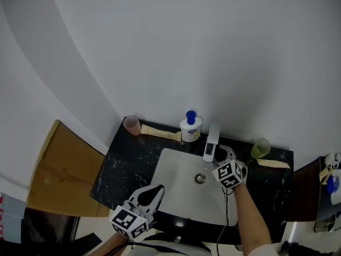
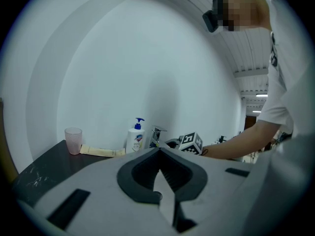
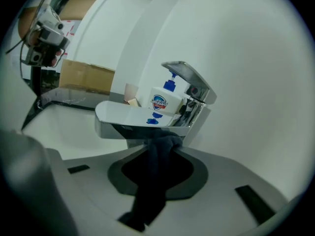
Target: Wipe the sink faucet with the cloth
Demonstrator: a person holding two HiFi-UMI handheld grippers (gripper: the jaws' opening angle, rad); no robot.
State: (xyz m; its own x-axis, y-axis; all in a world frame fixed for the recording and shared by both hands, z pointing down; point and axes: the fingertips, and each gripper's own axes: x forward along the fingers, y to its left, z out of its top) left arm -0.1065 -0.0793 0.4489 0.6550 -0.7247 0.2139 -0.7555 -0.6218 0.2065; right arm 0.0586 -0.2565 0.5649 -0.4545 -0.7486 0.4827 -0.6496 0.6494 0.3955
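**Cloth pinched at the faucet, one gripper idle**

Taking the drain of the one white sink [image 1: 176,175] as the clock centre in the head view, the count runs like this. There is one chrome faucet [image 1: 211,141] at 12 o'clock. One white soap bottle [image 1: 190,128] with a blue pump stands just beside it at 11 o'clock. There are two cups: a pink cup [image 1: 132,125] far out at 10 o'clock and a green cup [image 1: 260,148] at 2 o'clock. There are also two flat beige packs, one [image 1: 160,133] lying between the pink cup and the soap bottle, the other [image 1: 274,164] at 3 o'clock beside the green cup. All of these sit on the black marbled counter [image 1: 120,169]. One sheet of cardboard [image 1: 61,169] leans off to 9 o'clock.

The soap bottle carries a blue shield logo that looks like "Safeguard". The smaller print is too fine to read.

The right gripper [image 3: 162,149] is clamped on one dark cloth [image 3: 156,166]. The jaws stand partly apart around its bunched fold, and the top of the cloth touches the underside of the faucet spout. The left gripper [image 2: 160,154] hangs at 7 o'clock over the front rim of the sink, well apart from the faucet, with its jaw tips together and nothing between them.
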